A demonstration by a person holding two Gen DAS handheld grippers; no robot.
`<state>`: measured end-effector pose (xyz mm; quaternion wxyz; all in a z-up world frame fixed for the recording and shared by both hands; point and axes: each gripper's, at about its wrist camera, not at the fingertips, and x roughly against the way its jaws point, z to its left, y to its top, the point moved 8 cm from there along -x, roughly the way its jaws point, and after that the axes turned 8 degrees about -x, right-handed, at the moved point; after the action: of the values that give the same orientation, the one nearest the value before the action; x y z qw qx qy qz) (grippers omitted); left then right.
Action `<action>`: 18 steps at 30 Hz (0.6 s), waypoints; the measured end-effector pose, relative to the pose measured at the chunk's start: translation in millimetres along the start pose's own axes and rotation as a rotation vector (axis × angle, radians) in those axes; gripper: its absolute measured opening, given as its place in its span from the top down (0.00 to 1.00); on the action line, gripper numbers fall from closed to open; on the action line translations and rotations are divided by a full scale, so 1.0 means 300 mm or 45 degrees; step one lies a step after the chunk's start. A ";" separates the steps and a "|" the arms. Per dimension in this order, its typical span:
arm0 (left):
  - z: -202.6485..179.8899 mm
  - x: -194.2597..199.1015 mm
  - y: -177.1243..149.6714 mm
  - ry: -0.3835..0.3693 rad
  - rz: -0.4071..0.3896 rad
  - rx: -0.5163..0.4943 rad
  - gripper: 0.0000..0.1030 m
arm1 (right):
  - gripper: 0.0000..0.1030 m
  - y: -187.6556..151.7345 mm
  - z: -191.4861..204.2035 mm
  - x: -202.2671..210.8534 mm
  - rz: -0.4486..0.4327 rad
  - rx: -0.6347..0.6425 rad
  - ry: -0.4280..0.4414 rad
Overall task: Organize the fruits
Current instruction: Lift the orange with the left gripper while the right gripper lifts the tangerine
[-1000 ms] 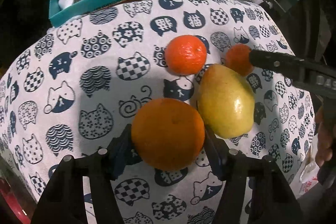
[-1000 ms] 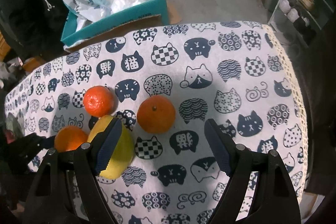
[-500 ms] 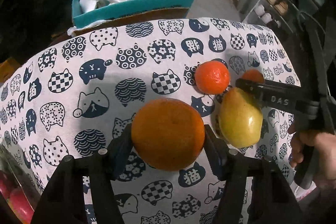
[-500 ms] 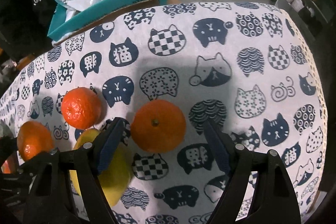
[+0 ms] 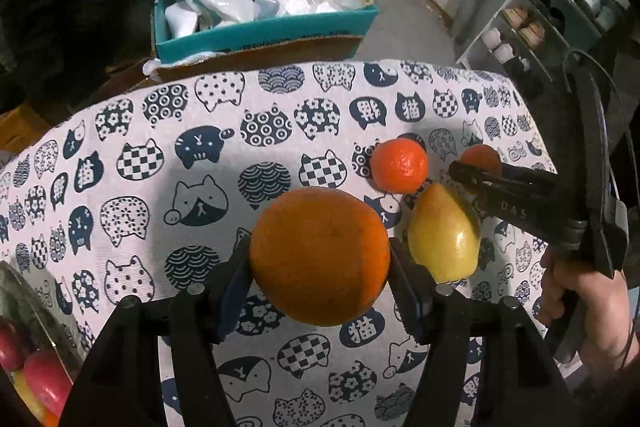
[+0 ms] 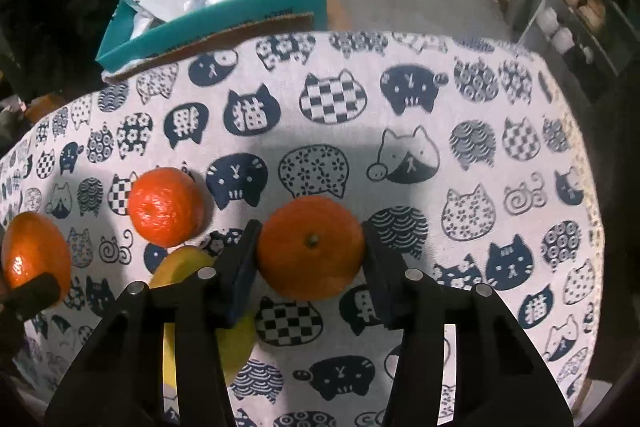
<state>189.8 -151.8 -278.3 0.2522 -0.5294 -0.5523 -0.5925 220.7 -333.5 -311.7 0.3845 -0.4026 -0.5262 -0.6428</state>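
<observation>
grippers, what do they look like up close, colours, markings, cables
Both grippers, left and right, are matte black with dark blue finger pads and silver screws. The right one's finger carries pale "DAS" lettering and a thin black cable loops above it.

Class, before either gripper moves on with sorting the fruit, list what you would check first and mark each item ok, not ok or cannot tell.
1. Left gripper clamped on the large orange: ok.
2. Right gripper, jaws just closing, pads on the stemmed orange: ok.
3. Stemmed orange lifted off the cat-print cloth: cannot tell.
4. Yellow pear clear of right gripper: not ok, finger crosses it.
5. Reddish mandarin untouched: ok.
6. Drop-off container visible: cannot tell.
</observation>
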 end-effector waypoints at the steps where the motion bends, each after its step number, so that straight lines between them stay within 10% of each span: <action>1: 0.002 0.010 0.002 0.000 -0.007 0.002 0.36 | 0.53 0.003 0.007 0.017 -0.015 0.006 0.004; 18: -0.014 0.252 0.013 0.033 -0.175 -0.036 0.36 | 0.53 0.014 0.151 0.359 -0.231 0.091 0.105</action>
<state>168.2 -134.9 -207.6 0.2106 -0.4861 -0.5756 -0.6229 188.8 -297.0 -205.3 0.3601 -0.3125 -0.5670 -0.6717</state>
